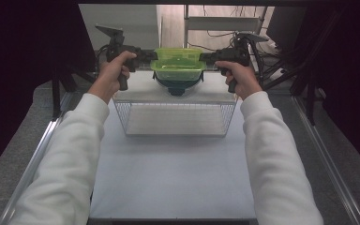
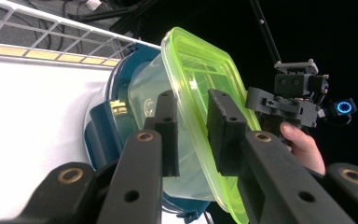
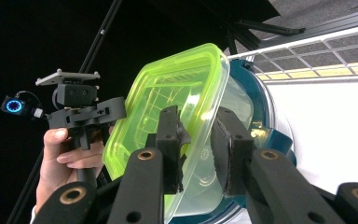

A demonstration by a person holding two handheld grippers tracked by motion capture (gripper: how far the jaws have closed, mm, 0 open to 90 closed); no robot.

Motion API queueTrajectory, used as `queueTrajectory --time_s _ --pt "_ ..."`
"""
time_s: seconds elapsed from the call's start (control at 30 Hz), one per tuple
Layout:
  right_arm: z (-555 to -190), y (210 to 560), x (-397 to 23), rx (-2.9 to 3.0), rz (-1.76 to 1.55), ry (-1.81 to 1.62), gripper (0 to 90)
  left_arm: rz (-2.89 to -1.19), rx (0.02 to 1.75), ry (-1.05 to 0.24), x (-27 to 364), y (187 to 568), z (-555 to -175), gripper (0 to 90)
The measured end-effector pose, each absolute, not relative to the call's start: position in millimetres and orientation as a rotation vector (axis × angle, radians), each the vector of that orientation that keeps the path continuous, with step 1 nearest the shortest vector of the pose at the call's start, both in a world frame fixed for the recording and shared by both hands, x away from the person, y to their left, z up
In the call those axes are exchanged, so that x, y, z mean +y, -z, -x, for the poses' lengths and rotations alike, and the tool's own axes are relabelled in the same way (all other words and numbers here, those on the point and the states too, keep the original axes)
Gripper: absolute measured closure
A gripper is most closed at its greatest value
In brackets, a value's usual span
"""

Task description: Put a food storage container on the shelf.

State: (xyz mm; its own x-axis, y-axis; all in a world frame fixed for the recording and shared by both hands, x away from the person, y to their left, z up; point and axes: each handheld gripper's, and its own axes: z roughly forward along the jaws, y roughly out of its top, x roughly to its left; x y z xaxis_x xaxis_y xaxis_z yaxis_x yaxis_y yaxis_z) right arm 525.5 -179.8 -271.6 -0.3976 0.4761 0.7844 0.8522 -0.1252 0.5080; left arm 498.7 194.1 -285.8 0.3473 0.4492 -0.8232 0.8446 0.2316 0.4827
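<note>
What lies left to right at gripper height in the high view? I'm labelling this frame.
Left hand → left gripper → green-lidded container → right gripper → right hand.

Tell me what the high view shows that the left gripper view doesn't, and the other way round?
High view: the wire basket whole on the white table, both white sleeves, and the left hand-held gripper and right hand-held gripper at opposite ends of the container.

Left gripper view: close up, the left hand-held gripper's black pads on either side of the lid's edge.

Both: the clear container with green lid, the dark blue bowl under it, and the right hand-held gripper across from the left.
</note>
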Motion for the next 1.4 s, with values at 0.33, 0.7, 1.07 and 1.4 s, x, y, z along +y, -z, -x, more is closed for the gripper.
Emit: queueTrajectory --time_s 0.33,0.7,1.07,1.4 --pt "-520 271 -178 -1.863 1.516 1.594 44.5 -1.423 1.316 0.272 195 283 -495 44.3" --pt "-499 256 -204 -1.991 1.41 1.749 30.9 -1.486 1.198 0.149 207 270 -467 28.0" --pt "-458 256 -215 -2.241 1.25 1.762 29.5 -1.558 1.106 0.035 212 271 -413 25.3" --pt "-389 280 -241 -2.495 1.167 1.763 27.1 -1.622 1.011 -0.063 219 313 -333 25.2"
